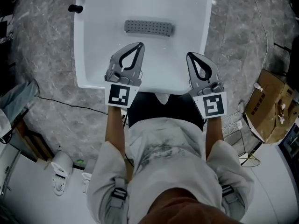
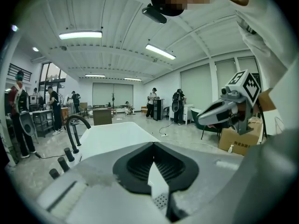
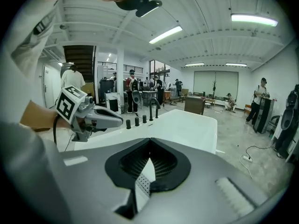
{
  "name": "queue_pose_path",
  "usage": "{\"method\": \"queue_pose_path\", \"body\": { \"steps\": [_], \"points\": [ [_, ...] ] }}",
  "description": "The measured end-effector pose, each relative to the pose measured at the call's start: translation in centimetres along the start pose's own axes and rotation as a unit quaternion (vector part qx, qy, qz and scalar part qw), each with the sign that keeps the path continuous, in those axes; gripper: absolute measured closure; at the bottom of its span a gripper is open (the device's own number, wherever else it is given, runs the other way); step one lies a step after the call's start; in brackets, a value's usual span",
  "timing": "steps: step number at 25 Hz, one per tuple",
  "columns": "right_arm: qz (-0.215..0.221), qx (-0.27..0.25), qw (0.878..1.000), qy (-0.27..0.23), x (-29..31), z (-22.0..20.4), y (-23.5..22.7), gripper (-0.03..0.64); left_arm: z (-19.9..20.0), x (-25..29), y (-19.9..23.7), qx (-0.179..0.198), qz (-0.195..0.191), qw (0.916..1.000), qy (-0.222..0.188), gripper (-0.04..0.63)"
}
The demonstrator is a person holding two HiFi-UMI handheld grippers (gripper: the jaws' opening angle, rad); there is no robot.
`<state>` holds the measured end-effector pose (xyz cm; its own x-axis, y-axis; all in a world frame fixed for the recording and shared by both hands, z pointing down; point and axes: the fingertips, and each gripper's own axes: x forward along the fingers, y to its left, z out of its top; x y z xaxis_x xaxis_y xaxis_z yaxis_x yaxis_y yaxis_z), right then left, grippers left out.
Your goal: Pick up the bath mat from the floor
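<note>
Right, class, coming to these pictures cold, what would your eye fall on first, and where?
A white bathtub fills the top middle of the head view, with a grey perforated strip lying inside it. Over its near rim the left gripper and the right gripper hang side by side, both shut and empty. A cardboard box sits on the floor at the right edge.
</note>
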<state>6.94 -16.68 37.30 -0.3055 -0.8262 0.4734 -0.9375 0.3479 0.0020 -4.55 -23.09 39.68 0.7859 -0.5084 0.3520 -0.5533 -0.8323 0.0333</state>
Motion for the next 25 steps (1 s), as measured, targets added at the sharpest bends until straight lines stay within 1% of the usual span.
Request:
{"method": "queue_pose_path", "body": {
  "steps": [4, 8, 11, 16, 25],
  "points": [
    [0.013, 0.003, 1.000, 0.016, 2.4, -3.0, -0.6, 0.614, -2.6, 2.4, 0.6, 0.010, -0.005, 0.9999, 0.011, 0.591],
    [0.023, 0.006, 0.999, 0.032, 4.2, -6.0, -1.1, 0.614, -5.3, 4.5, 0.8, 0.012, -0.010, 0.9997, 0.021, 0.591],
    [0.026, 0.012, 0.999, 0.041, 5.5, -7.9, -1.6, 0.614, -7.7, 6.1, 0.9, 0.010, -0.020, 0.9990, 0.039, 0.589],
    [0.029, 0.025, 0.997, 0.067, 7.5, -11.1, -2.0, 0.614, -11.0, 8.5, 1.4, 0.008, -0.032, 0.9979, 0.056, 0.588],
    [0.037, 0.034, 0.995, 0.082, 11.7, -15.2, -2.3, 0.614, -17.5, 12.6, 2.7, 0.008, -0.060, 0.9936, 0.095, 0.572]
  ]
}}
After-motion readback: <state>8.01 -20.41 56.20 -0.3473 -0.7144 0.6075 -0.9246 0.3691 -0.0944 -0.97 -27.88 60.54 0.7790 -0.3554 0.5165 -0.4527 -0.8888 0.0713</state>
